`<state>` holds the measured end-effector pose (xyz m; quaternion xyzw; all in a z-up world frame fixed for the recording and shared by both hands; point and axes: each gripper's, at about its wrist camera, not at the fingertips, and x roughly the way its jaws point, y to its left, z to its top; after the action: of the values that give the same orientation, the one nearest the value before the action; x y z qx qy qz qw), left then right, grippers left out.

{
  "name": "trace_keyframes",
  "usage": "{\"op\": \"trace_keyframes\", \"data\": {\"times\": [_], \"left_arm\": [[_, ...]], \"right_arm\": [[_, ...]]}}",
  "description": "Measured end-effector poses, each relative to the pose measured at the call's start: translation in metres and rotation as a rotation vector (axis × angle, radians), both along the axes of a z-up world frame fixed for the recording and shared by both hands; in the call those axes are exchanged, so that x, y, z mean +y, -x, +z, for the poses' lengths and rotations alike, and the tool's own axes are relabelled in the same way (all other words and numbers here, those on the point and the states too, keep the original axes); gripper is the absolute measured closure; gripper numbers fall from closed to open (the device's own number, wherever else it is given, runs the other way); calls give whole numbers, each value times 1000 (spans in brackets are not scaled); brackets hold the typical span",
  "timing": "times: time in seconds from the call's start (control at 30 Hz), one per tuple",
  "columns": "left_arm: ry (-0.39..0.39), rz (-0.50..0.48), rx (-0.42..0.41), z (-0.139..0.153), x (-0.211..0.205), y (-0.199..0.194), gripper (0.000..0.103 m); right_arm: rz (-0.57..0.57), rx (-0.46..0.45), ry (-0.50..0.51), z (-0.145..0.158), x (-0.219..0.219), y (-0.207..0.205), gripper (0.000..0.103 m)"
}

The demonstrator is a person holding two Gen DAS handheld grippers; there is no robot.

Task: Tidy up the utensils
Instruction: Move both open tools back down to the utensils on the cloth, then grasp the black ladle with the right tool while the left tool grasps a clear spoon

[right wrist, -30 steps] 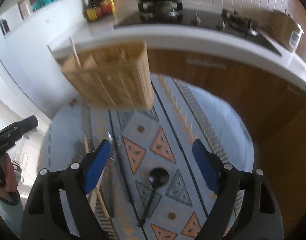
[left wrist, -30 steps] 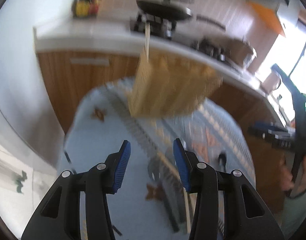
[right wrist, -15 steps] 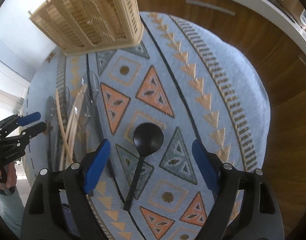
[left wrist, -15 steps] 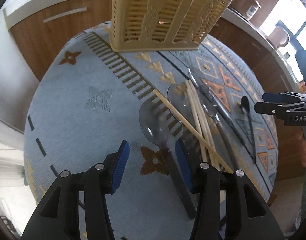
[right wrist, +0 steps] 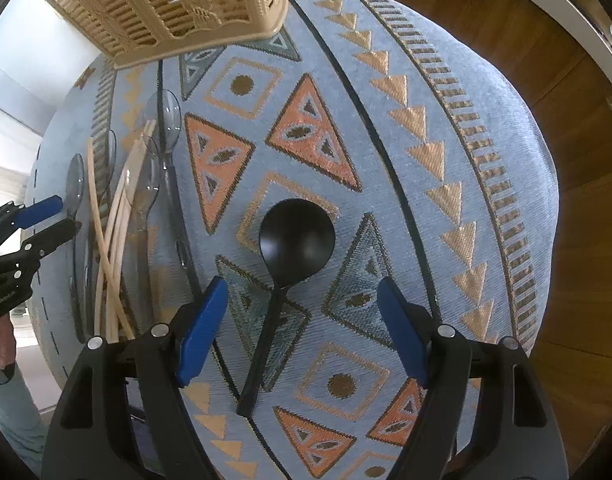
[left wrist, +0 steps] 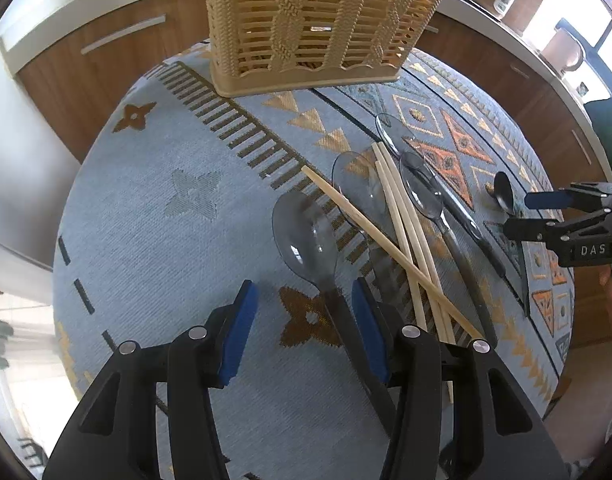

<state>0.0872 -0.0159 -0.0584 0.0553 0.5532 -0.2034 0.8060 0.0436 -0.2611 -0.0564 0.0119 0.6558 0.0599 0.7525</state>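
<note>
A tan slatted utensil basket [left wrist: 313, 20] stands at the far side of the patterned table; it also shows in the right wrist view [right wrist: 166, 4]. Clear plastic spoons [left wrist: 306, 236] and wooden chopsticks [left wrist: 401, 220] lie in a loose pile. My left gripper [left wrist: 302, 328] is open, low over the nearest clear spoon's handle. A black spoon [right wrist: 294, 240] lies apart on the cloth. My right gripper [right wrist: 302, 328] is open, straddling its handle from above. The right gripper also shows at the right edge of the left wrist view [left wrist: 561, 216].
The table carries a blue cloth with orange triangles [right wrist: 385, 128]. Wooden kitchen cabinets [left wrist: 118, 52] and a white counter stand behind it. The table edge drops off close on the right [right wrist: 545, 240].
Both grippers have tilted down and moved lower toward the table. The left now sits over the clear spoon, the right over the black spoon. Both stay open.
</note>
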Motion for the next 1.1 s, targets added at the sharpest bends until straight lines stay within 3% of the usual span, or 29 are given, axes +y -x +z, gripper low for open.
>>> {"op": "trace_keyframes", "data": {"times": [0.43,0.63,0.8,0.87,0.93,1.0,1.07,1.1], "left_arm": [[-1,20,3,5,1,-8,55],[-130,-8,-50,-1,-30,-18,55],[-150,-9,-71,-1,-33,-18,56],[-153,-8,-75,-1,-34,-17,59],[-161,-2,-88,-1,-33,-17,68],[-145,-2,-86,-1,-32,-16,70],[-142,-1,-103,0,-32,-13,71],[-138,2,-116,0,-31,-11,71]], "right_arm": [[-10,2,4,-5,3,-16,34],[-15,14,14,0,3,-32,44],[-2,18,42,3,7,-42,45],[10,16,60,3,12,-42,45],[21,19,59,3,17,-44,45],[39,4,71,6,23,-46,51],[63,-2,68,9,30,-47,70],[70,-7,66,11,32,-47,70]]}}
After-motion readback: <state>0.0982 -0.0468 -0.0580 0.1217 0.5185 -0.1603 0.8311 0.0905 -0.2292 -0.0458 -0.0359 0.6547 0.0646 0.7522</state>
